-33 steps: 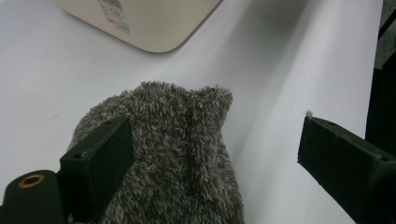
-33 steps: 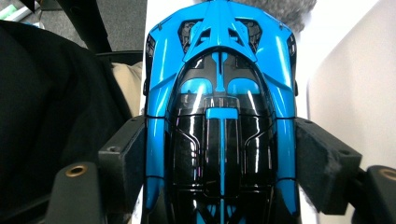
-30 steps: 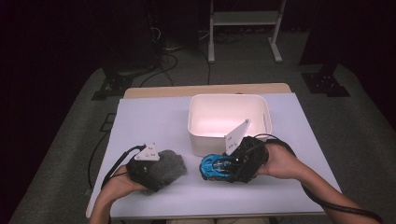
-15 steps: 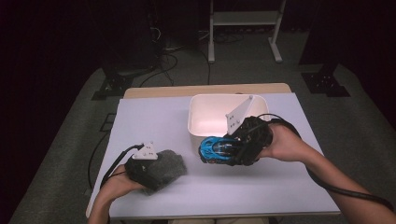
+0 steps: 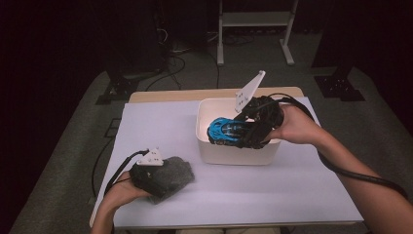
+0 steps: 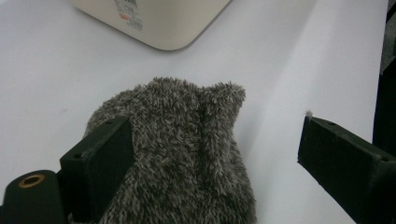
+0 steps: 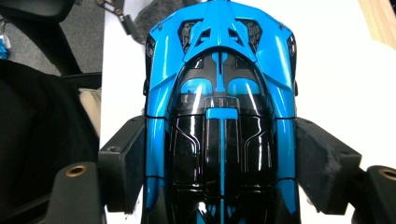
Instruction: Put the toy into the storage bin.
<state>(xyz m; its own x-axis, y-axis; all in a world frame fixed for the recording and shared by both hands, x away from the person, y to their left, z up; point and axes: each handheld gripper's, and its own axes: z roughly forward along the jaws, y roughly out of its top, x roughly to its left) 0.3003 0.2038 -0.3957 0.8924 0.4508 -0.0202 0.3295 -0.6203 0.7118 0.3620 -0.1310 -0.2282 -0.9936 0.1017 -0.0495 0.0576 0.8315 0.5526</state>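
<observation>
A blue and black toy car (image 5: pixel 224 130) hangs over the open white bin (image 5: pixel 234 157), with my right gripper (image 5: pixel 234 132) shut on its sides. In the right gripper view the car (image 7: pixel 219 84) sits between the two pads (image 7: pixel 125 154), nose pointing away. A grey fuzzy cloth (image 5: pixel 178 170) lies on the table at the front left. My left gripper (image 5: pixel 166 179) rests at it with its jaws wide apart. In the left gripper view the cloth (image 6: pixel 187 140) lies against one jaw, and the other jaw stands clear of it on bare table.
The bin's corner (image 6: pixel 159 23) is just beyond the cloth. A white sheet (image 5: pixel 302 195) covers the table, with a wooden edge (image 5: pixel 165 95) at the back. A metal stand (image 5: pixel 253 29) and cables (image 5: pixel 175 53) are on the dark floor behind.
My right gripper has lifted the blue car off the table and carried it back over the bin. The left gripper and the cloth have stayed put.
</observation>
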